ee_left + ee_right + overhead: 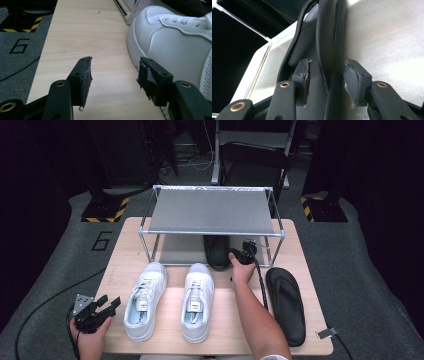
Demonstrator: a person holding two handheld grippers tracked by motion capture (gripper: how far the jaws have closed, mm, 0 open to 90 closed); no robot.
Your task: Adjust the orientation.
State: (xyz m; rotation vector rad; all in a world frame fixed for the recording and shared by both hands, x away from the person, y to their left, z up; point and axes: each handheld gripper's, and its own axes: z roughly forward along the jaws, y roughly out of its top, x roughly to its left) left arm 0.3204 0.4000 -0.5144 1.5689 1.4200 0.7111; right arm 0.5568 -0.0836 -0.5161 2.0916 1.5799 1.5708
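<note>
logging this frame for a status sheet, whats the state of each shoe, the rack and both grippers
left white leather sneaker: upright on the wooden table, untouched
right white leather sneaker: upright beside it, untouched
black rubber flip-flop on the table: lying flat, sole down
black rubber flip-flop under the rack: between the right gripper's jaws
metal-framed grey shelf rack: top shelf bare
left gripper: open, holding nothing
right gripper: astride the flip-flop, grip uncertain

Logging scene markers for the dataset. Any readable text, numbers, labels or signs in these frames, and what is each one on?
"6": painted in black on the grey floor mat left of the table, also seen in the left gripper view.
White sneakers: the tongue labels are too small and blurred to read.
Yellow-black hazard stripes on the stand bases are a marking with no words.
</note>
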